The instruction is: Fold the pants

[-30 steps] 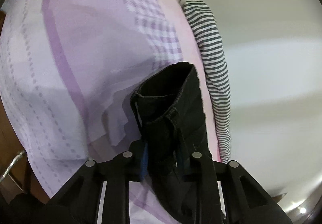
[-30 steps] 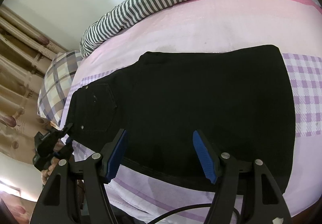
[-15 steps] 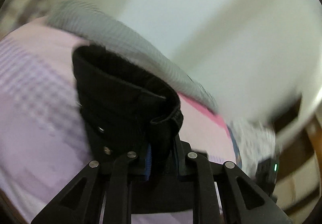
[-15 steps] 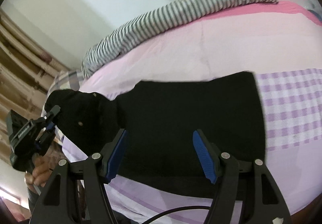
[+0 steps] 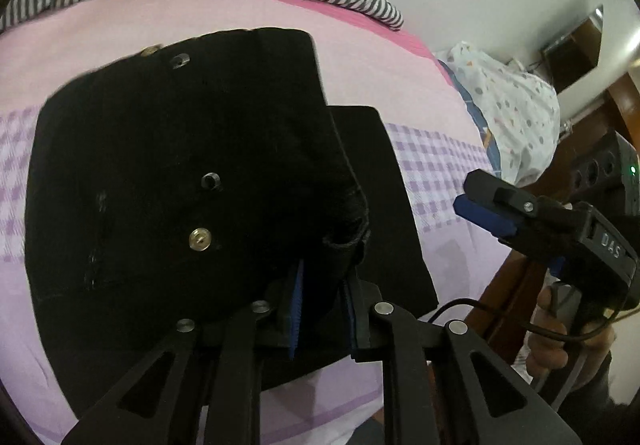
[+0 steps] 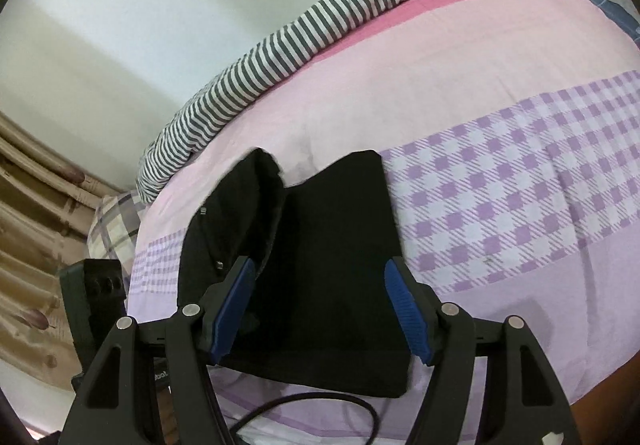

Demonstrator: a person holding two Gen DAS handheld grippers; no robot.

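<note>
Black pants lie on the pink and purple bed sheet. My left gripper is shut on the waistband end of the pants and holds it lifted and folded over the rest; metal snaps face the camera. In the right wrist view the pants show as a folded stack with the lifted flap at its left. My right gripper is open and empty, its blue pads on either side of the stack's near edge. It also shows in the left wrist view, at the right.
A grey-and-white striped cloth lies along the far side of the bed by the wall. A dotted white pillow sits at the bed's end. Curtains and a plaid pillow are at the left. A cable runs below my right gripper.
My left gripper has carried the waistband end up and over towards the other end, so the pants are now folded into a shorter stack. My right gripper stayed open near the front edge.
</note>
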